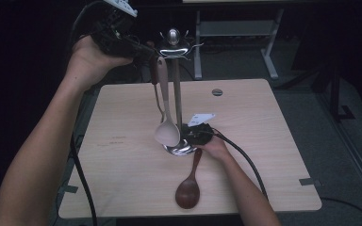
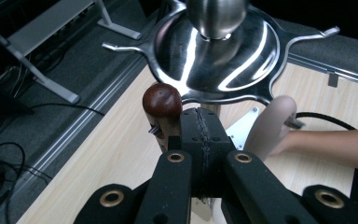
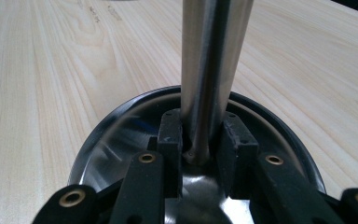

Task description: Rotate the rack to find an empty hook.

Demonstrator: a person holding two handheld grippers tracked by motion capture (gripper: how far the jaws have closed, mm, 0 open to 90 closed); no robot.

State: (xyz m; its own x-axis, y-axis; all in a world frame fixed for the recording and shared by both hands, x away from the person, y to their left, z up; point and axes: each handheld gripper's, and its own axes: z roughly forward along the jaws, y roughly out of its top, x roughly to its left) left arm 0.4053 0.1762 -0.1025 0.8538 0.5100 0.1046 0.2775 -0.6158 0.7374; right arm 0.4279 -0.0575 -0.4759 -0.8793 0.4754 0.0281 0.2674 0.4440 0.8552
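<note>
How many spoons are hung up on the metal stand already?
Two hang from the stand: a pale spoon and a brown-handled utensil. The left gripper is shut beside that handle, under the hooks. The right gripper steadies the pole at its base. One dark wooden spoon lies on the table.

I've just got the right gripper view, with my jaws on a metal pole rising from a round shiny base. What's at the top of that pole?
Observer: A shiny star-shaped hook plate with a ball on top. A beige spoon hangs from it.
Operator: And my other hand?
Observer: The left hand-held gripper is up by that plate, jaws shut, beside a brown-knobbed handle.
Operator: Anything lying loose?
Observer: A dark wooden spoon lies flat on the table, bowl toward the near edge.
</note>
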